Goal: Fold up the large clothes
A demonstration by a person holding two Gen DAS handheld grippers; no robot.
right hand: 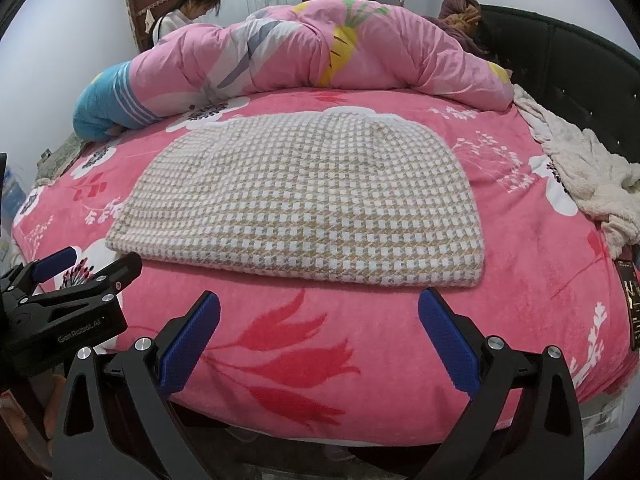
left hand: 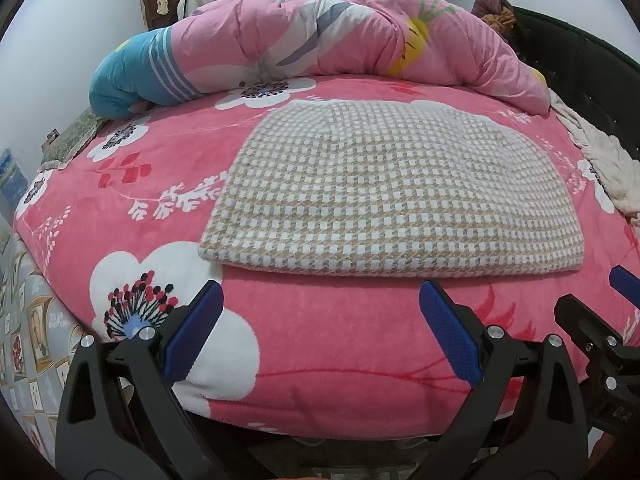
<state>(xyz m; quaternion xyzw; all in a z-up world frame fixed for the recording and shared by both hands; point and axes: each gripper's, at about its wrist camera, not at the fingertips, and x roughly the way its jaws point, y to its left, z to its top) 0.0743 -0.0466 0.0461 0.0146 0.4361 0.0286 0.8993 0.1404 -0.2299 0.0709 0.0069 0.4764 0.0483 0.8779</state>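
Garment [left hand: 384, 192] folded on bed, black tag [right hand: 629, 304] in right view only

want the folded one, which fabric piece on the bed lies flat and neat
The checked beige-and-white garment, nearest both open tools; the pink quilt and white fleece lie crumpled.

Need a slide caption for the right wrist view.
Open right gripper hovers before a folded checked garment on the pink floral bedspread.
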